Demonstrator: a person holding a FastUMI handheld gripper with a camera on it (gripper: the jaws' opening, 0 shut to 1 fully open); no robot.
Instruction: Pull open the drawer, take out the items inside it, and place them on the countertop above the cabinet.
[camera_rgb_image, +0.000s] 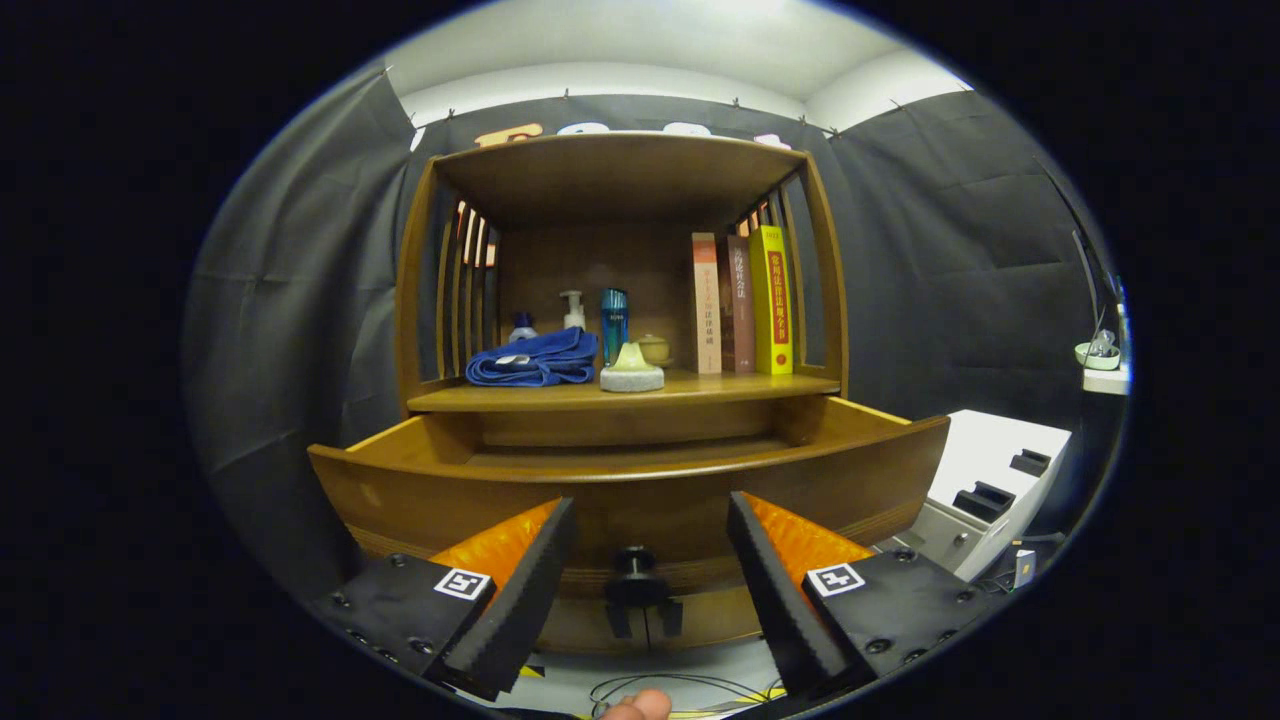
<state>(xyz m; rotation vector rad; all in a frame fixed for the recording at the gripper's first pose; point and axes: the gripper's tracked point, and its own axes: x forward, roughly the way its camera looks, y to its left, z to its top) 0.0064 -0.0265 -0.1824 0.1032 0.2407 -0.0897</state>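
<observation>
Drawer (640, 490) stands pulled out beneath the countertop (620, 392); its floor is hidden behind the front panel, so contents cannot be confirmed. Gripper (648, 565) is spread wide and holds nothing, the knob (634, 562) centred between the fingers. Risk, in my judgement: reaching in blind over the panel could catch a finger on its top edge. On the countertop, from 9 o'clock to 3 o'clock: blue towel (535, 360), pump bottle (573, 308), blue bottle (614, 322), pale dish (631, 375), upright books (742, 302). White unit (985, 490) sits at 4 o'clock of the cabinet.
</observation>
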